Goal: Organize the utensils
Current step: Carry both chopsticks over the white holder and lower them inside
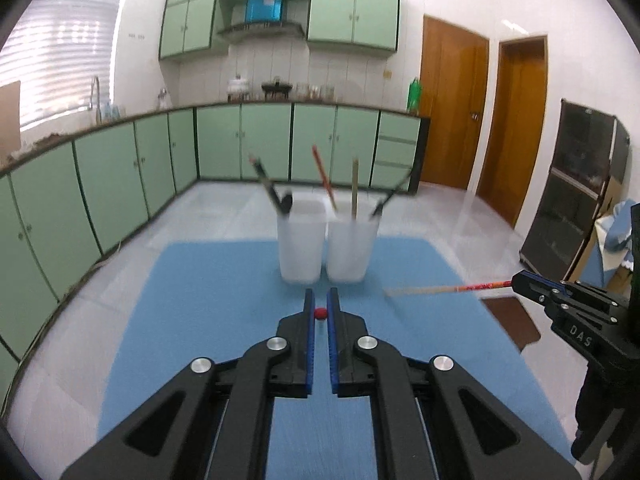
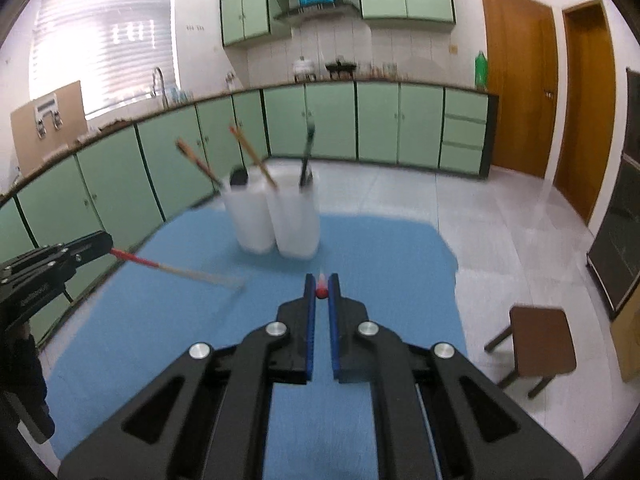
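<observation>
Left wrist view is showing you a blue mat (image 1: 208, 300) lying over the desk, with pale floor tiles beyond it and mint-green kitchen cabinets (image 1: 120, 176) running along the walls; two brown wooden doors (image 1: 452, 108) are standing at the right.

Two translucent white plastic cups (image 1: 301, 240) are sitting side by side, touching, at the far middle of the mat. Dark-handled utensils are leaning out of the left cup, while a red-and-wood chopstick (image 1: 323, 176), a plain one and a dark one are leaning out of the right cup.

Your left hand-held gripper (image 1: 320, 308) is pinching a chopstick end-on, so only its red tip (image 1: 320, 313) is showing between the nearly closed blue pads. Your right hand-held gripper (image 1: 516, 282) is reaching in from the right, clamping a long wooden chopstick with a red patterned end (image 1: 444, 289) that is pointing level toward the cups, above the mat.

Right wrist view is giving you what the first lacks: the left gripper's chopstick (image 2: 176, 270) at full length, slanting over the mat, plus a small brown wooden stool (image 2: 540, 340) on the floor. There the right hand-held gripper (image 2: 321, 290) is gripping its own stick end-on.
</observation>
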